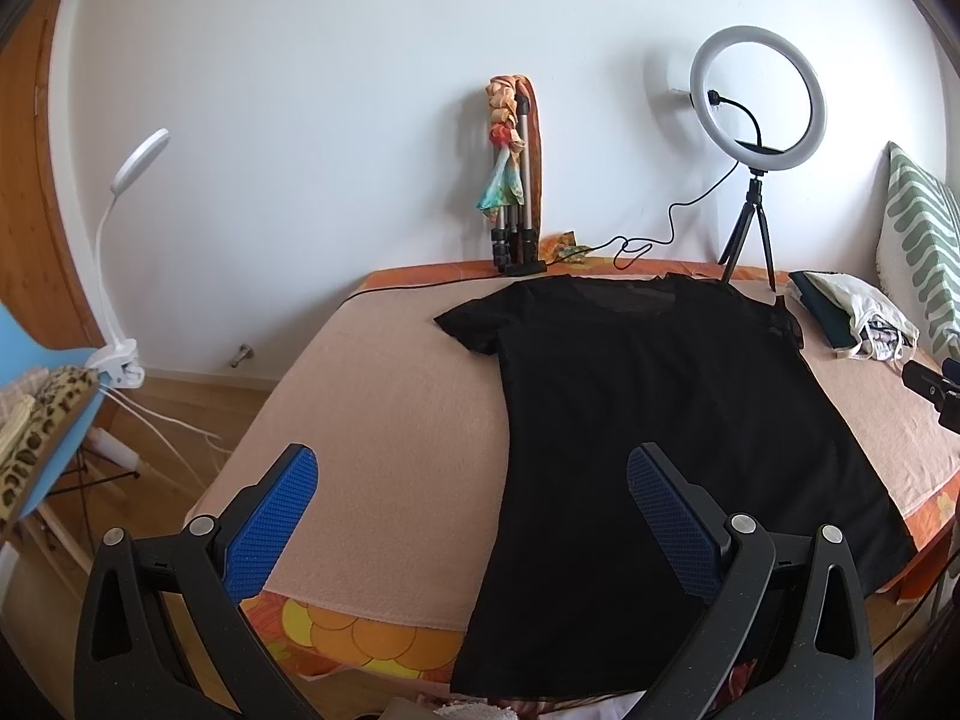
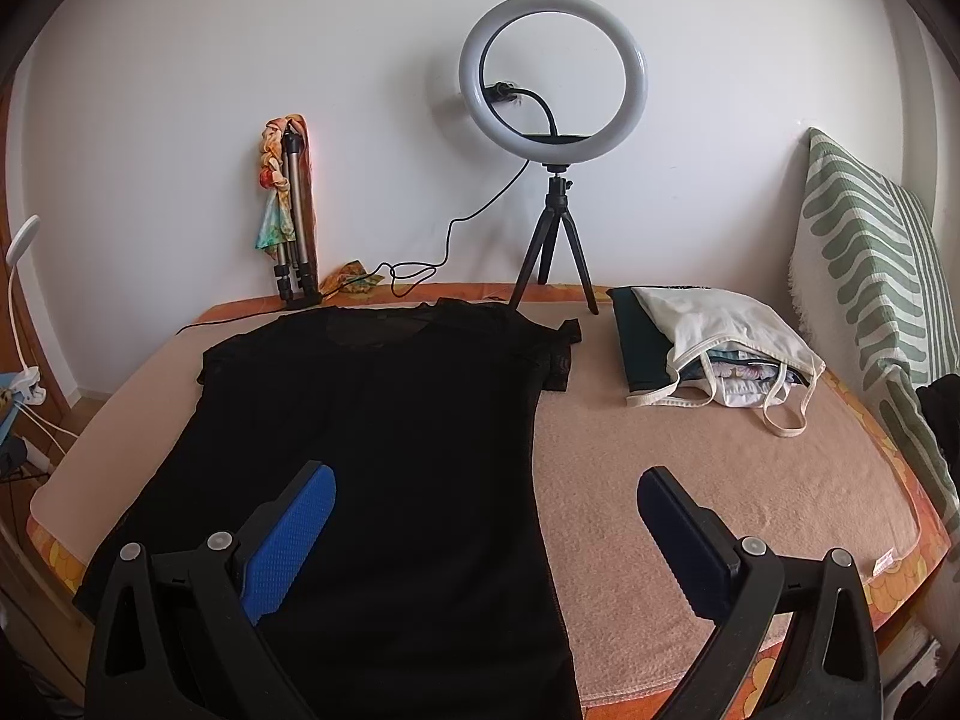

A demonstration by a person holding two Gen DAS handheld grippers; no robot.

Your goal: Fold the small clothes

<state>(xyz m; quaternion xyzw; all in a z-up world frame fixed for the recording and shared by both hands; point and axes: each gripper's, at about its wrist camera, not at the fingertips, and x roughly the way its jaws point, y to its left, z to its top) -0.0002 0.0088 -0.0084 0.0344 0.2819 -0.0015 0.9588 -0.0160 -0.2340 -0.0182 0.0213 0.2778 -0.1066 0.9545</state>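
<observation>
**Operator:** Report status of both tools and the garment.

**Inspector:** The left gripper has its jaws spread wide and holds nothing. The right gripper is likewise spread and empty. Both hover above the near edge of the bed. The black T-shirt lies flat on the peach blanket, neckline toward the far edge, hem hanging just over the near edge. No fold has been made.

**Operator:** Hazards?

**Inspector:** Three.
1. The fabric looks thin, possibly sheer at the neckline; the view is too dark to confirm. A pinch may take only the top layer, so the fold would drag unevenly.
2. The blanket is loose. A deep pinch could catch it along with the shirt and lift both.
3. The right sleeve lies near the ring light tripod at the far edge, with the white bag of clothes near the far right corner. A wide sweep there could strike a tripod leg and tip the light.

**Operator:** Recommendation?

**Inspector:** Grip hem corners shallowly; keep sweeps low.
</observation>
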